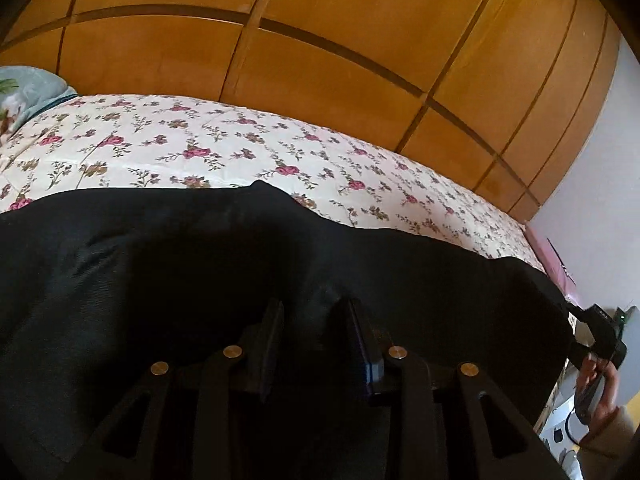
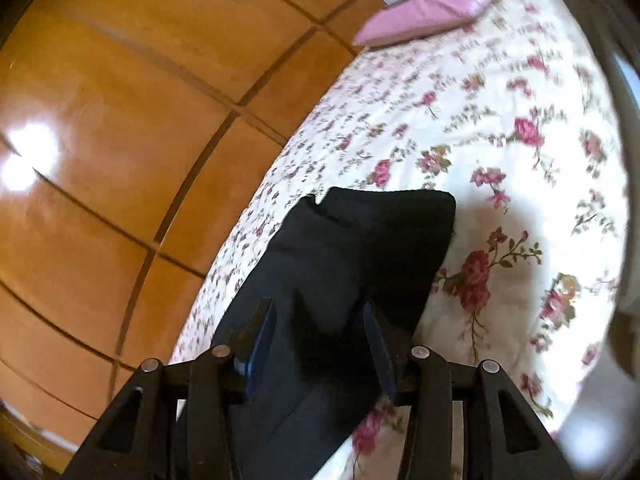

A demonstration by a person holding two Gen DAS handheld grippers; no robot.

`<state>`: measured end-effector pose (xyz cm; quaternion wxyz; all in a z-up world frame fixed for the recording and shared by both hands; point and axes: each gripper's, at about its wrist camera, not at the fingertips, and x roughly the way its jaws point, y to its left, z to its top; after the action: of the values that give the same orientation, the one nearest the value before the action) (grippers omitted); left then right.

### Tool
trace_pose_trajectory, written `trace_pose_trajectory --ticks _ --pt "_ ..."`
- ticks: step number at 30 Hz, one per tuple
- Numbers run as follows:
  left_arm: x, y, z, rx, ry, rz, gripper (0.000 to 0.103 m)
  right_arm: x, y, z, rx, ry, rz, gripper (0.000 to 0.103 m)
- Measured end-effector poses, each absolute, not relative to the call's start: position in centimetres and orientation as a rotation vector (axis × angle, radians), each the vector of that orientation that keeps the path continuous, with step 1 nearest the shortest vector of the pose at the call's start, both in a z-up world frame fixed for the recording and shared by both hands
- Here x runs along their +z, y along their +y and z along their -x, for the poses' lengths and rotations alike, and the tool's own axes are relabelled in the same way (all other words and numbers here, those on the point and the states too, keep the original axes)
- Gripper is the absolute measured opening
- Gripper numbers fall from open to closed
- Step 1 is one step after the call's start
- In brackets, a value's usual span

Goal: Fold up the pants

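The black pants (image 1: 200, 264) lie spread on a bed with a flowered cover (image 1: 200, 144). In the left wrist view my left gripper (image 1: 314, 314) sits low over them with its jaws apart and black cloth in the gap, and the pads do not visibly press on it. At that view's right edge a hand (image 1: 600, 384) holds the other gripper beside the pants' end. In the right wrist view a folded end of the pants (image 2: 360, 248) reaches away over the cover (image 2: 500, 120). My right gripper (image 2: 320, 320) is open above it, with the cloth showing between its fingers.
A wooden wardrobe (image 1: 320, 52) runs along the far side of the bed, also as the wardrobe (image 2: 120, 140) on the left of the right wrist view. A pink cushion (image 2: 432, 8) lies at the bed's far end. A pale blue bundle (image 1: 28, 92) sits at the left edge.
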<state>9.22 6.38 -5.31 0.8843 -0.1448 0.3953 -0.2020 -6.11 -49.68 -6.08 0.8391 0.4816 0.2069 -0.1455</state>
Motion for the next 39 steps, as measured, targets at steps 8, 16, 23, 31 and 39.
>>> trace_pose_trajectory --ticks 8,16,23,31,39 --pt "-5.9 7.3 -9.4 -0.467 0.821 0.383 0.036 -5.4 -51.4 5.7 -0.278 0.432 -1.042 0.010" --pt "-5.8 7.2 -9.4 -0.476 0.819 0.386 0.036 -3.6 -54.3 6.5 -0.368 0.473 -0.919 0.008" --pt "-5.9 7.3 -9.4 -0.482 0.818 0.395 0.036 -6.6 -54.4 6.7 -0.425 0.519 -0.963 0.008" --pt "-5.9 7.4 -9.3 -0.485 0.815 0.402 0.036 -6.0 -54.0 8.7 -0.457 0.483 -0.987 0.008" --pt "-5.9 7.3 -9.3 -0.484 0.813 0.402 0.036 -4.0 -52.2 8.1 -0.617 0.551 -0.817 0.043"
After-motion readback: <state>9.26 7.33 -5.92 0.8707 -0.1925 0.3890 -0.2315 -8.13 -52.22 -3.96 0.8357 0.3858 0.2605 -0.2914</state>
